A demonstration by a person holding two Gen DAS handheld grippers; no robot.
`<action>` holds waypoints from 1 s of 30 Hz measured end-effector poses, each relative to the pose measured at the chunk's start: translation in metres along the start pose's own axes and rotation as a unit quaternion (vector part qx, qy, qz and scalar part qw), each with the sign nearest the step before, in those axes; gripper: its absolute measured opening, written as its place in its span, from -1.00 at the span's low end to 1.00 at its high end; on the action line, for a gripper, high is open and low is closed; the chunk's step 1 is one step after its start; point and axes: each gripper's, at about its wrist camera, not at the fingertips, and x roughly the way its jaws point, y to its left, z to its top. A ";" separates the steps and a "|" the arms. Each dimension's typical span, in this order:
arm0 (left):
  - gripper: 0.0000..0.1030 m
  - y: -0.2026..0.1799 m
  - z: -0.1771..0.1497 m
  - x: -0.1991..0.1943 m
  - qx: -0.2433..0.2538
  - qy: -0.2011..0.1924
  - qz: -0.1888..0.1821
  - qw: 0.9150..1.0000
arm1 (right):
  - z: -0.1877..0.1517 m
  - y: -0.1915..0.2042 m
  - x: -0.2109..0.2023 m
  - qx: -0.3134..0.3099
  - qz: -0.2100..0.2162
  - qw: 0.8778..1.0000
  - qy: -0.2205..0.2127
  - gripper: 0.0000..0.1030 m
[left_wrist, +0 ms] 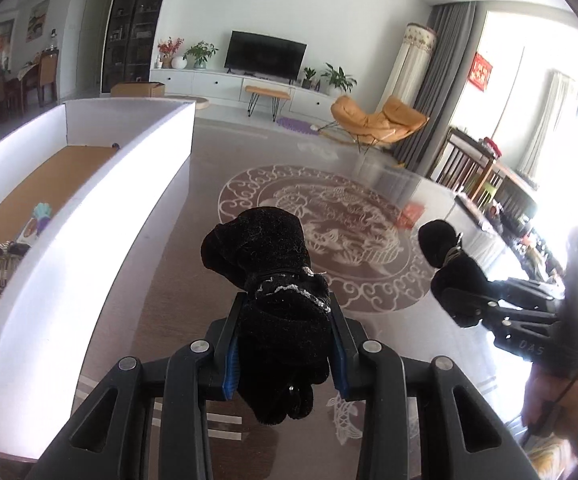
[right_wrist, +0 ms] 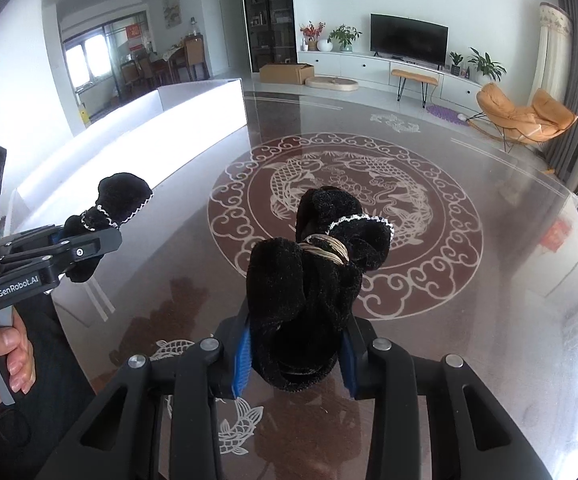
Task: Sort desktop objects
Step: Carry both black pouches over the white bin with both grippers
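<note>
Your left gripper [left_wrist: 285, 344] is clamped on a black velvet pouch [left_wrist: 273, 280] with silver trim, held above the glass table [left_wrist: 161, 280]. Your right gripper [right_wrist: 295, 354] is clamped on a second black pouch [right_wrist: 313, 280], also clear of the table. A white box [left_wrist: 89, 216] stands left of both.

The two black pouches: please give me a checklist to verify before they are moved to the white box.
1. Left gripper shut on its black pouch: ok.
2. Right gripper shut on the other black pouch: ok.
3. Both pouches lifted clear of the table: ok.
4. The two pouches apart from each other: ok.
5. White box open on top: ok.
6. Free space inside the box: cannot tell fully; items lie at its near end.
</note>
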 end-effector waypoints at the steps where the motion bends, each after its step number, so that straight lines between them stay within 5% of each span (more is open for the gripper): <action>1: -0.31 0.003 0.007 -0.012 -0.008 -0.013 -0.005 1.000 | 0.005 0.002 -0.004 0.001 0.006 1.000 -0.005 -0.30; 7: -0.31 0.064 0.060 -0.076 -0.046 -0.068 0.016 0.996 | 0.068 0.056 -0.013 -0.040 0.056 0.997 -0.037 -0.30; 13: -0.31 0.184 0.091 -0.089 -0.092 -0.032 0.109 0.989 | 0.145 0.165 0.014 -0.096 0.139 0.984 -0.053 -0.30; 18: -0.31 0.262 0.072 -0.072 -0.138 0.030 0.161 0.977 | 0.181 0.262 0.077 -0.121 0.206 0.971 0.001 -0.28; 22: -0.24 0.285 0.055 -0.061 -0.151 0.061 0.178 0.970 | 0.186 0.321 0.134 -0.135 0.231 0.961 0.068 -0.27; 24: -0.09 0.290 0.050 -0.059 -0.159 0.065 0.183 0.968 | 0.183 0.338 0.155 -0.141 0.234 0.957 0.094 -0.04; 25: 0.17 0.293 0.047 -0.058 -0.166 0.067 0.185 0.966 | 0.182 0.345 0.164 -0.143 0.234 0.956 0.107 0.08; 26: 0.32 0.295 0.045 -0.058 -0.173 0.066 0.192 0.964 | 0.182 0.348 0.171 -0.146 0.230 0.955 0.114 0.40; 30: 0.49 0.299 0.039 -0.064 -0.194 0.049 0.202 0.959 | 0.183 0.343 0.172 -0.140 0.224 0.959 0.103 0.65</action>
